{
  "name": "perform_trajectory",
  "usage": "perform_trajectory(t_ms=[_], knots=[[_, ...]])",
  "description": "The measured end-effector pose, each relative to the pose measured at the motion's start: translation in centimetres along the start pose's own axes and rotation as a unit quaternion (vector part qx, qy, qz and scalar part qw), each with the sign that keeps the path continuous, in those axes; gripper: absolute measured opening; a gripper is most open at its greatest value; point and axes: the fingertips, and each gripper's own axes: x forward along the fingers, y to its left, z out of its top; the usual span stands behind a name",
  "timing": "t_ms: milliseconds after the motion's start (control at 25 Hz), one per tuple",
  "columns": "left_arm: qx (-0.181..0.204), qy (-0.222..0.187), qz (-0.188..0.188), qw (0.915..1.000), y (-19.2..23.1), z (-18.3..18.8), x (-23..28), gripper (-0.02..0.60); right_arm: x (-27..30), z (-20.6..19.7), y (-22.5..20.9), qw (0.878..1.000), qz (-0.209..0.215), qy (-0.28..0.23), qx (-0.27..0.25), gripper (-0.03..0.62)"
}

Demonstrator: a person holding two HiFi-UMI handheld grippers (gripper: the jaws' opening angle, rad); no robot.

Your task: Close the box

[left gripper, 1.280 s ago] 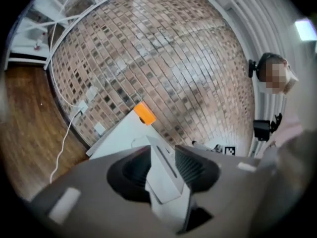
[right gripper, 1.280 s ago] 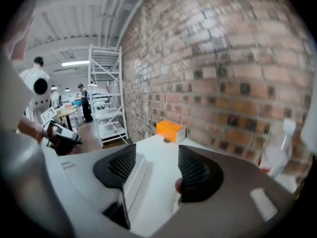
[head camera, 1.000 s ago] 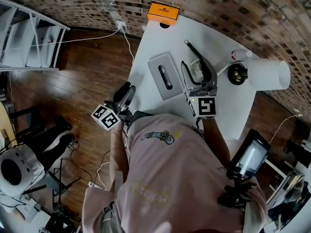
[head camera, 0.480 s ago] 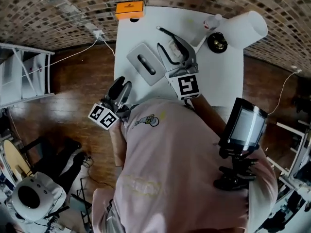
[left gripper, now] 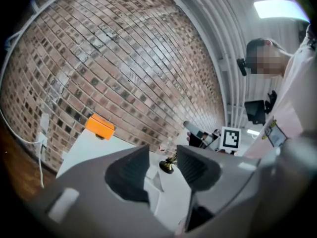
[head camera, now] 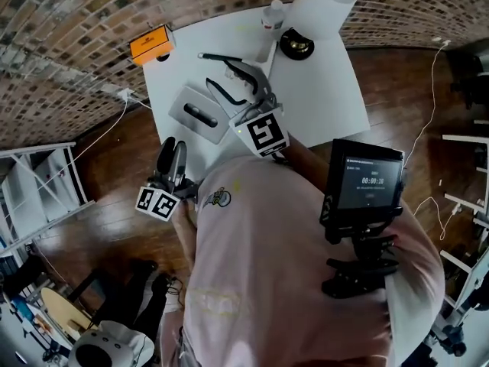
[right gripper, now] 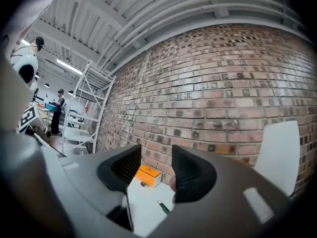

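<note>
A flat grey box (head camera: pixel 200 114) with a dark oblong shape on its top lies on the white table (head camera: pixel 321 90). My right gripper (head camera: pixel 205 69) hovers just beyond it, its marker cube (head camera: pixel 260 132) nearer me. In the right gripper view the right gripper (right gripper: pixel 156 167) is open; its jaws have just been closing, with nothing between them. My left gripper (head camera: pixel 174 145) is off the table's near-left edge, apart from the box. The left gripper (left gripper: pixel 162 155) is open; its jaws have just been opening, and nothing is in them.
An orange box (head camera: pixel 149 44) (left gripper: pixel 99 126) (right gripper: pixel 148 174) stands at the table's far corner by the brick wall. A white lampshade (head camera: pixel 321 6), its dark round base (head camera: pixel 296 44) and a small bottle (head camera: pixel 273 14) crowd the far right. A screen device (head camera: pixel 365 182) hangs at my front.
Both grippers have lifted away from the box, and their views now look higher up the brick wall. The right jaws stand narrower. The head view has swung round, so the table sits further left.
</note>
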Motion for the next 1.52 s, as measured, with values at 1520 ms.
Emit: perform_trajectory(t_ms=[1520], knots=[[-0.029, 0.125, -0.087, 0.9879, -0.8, -4.6, 5.5, 0.15, -5.6, -4.5, -3.5, 0.991, -0.097, 0.092, 0.005, 0.196]])
